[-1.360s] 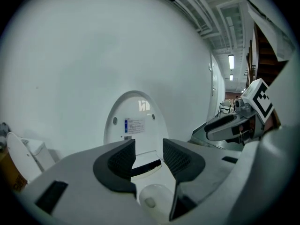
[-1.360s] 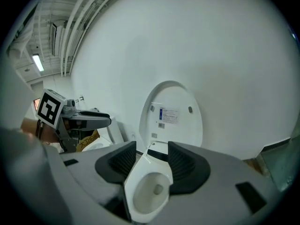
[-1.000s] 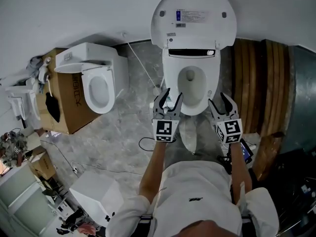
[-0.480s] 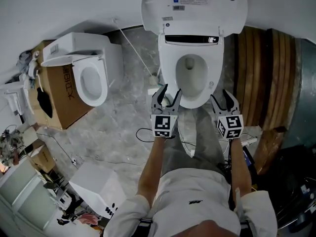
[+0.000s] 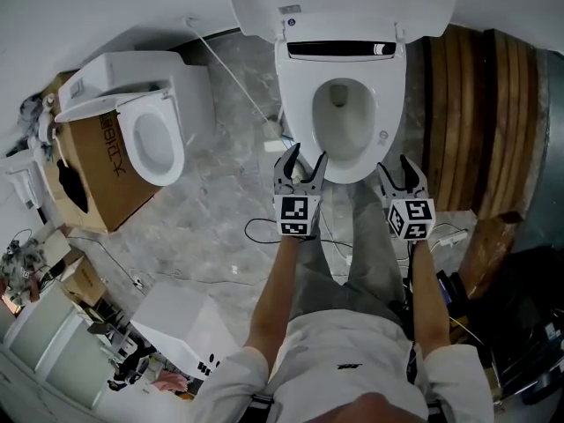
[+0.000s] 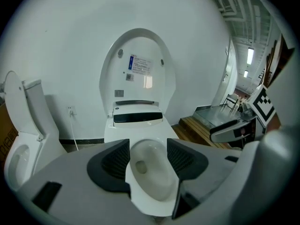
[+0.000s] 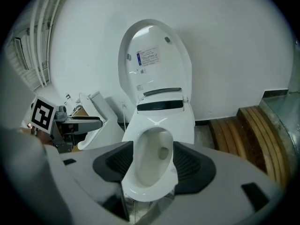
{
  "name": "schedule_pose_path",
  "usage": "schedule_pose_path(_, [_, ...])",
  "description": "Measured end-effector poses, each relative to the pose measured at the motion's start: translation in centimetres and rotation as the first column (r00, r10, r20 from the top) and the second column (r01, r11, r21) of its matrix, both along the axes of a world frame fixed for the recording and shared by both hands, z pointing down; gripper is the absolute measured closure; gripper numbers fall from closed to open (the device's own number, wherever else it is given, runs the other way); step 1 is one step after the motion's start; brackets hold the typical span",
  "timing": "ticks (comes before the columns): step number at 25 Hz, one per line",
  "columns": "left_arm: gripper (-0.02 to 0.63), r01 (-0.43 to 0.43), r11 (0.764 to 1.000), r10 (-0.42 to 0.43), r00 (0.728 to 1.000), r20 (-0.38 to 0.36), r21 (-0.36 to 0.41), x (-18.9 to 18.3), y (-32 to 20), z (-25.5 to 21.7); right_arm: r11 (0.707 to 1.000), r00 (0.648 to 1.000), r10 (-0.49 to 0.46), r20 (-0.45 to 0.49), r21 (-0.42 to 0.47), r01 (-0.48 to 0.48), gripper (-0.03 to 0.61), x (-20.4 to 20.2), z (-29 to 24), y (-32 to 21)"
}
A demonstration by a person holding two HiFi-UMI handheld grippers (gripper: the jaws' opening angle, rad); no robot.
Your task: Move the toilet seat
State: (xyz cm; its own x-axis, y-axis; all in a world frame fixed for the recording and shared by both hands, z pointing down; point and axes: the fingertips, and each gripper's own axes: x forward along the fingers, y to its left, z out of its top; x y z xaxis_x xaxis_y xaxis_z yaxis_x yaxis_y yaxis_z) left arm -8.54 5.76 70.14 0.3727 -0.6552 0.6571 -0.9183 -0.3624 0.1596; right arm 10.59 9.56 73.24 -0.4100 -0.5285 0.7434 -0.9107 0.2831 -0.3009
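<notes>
Standing before a white toilet (image 5: 388, 86), person holding one hand-held gripper in each hand, both levelled at the bowl.

- Toilet lid (image 5: 352, 3): raised, leaning back against the white wall, printed label on its underside.
- Toilet seat (image 5: 304, 117): appears to lie flat on the bowl, a wide white ring round the oval opening. A black strip runs across the unit behind it.
- Left hand-held gripper (image 5: 306, 159): just short of the bowl's front left edge, not touching it. Jaws are opening; nothing lies between the dark ribbed pads, only the bowl seen beyond the gap.
- Right hand-held gripper (image 5: 396, 170): near the front right edge, also clear of it. Jaws are opening and hold nothing.
- Marker cubes (image 5: 297, 216) face up toward the head camera.

Surroundings: a second toilet (image 5: 150, 135) stands well apart on the person's left, beside a cardboard box (image 5: 97, 170). Wooden steps (image 5: 467, 104) sit to the right of the bowl. A thin cable (image 5: 260, 232) loops on the grey stone floor (image 5: 220, 192) near the person's feet.
</notes>
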Motion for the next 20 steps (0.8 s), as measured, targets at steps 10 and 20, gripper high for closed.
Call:
schedule_pose_path(10, [0.358, 0.026, 0.997, -0.024, 1.000, 0.016, -0.077, -0.8, 2.2, 6.4, 0.998, 1.000, 0.014, 0.002, -0.060, -0.014, 0.308, -0.2, 4.9, 0.8])
schedule_pose_path(20, [0.324, 0.069, 0.981, -0.069, 0.998, 0.005, -0.182, -1.3, 4.5, 12.3, 0.988, 0.996, 0.081, -0.034, -0.126, -0.085, 0.293, 0.6, 10.6, 2.8])
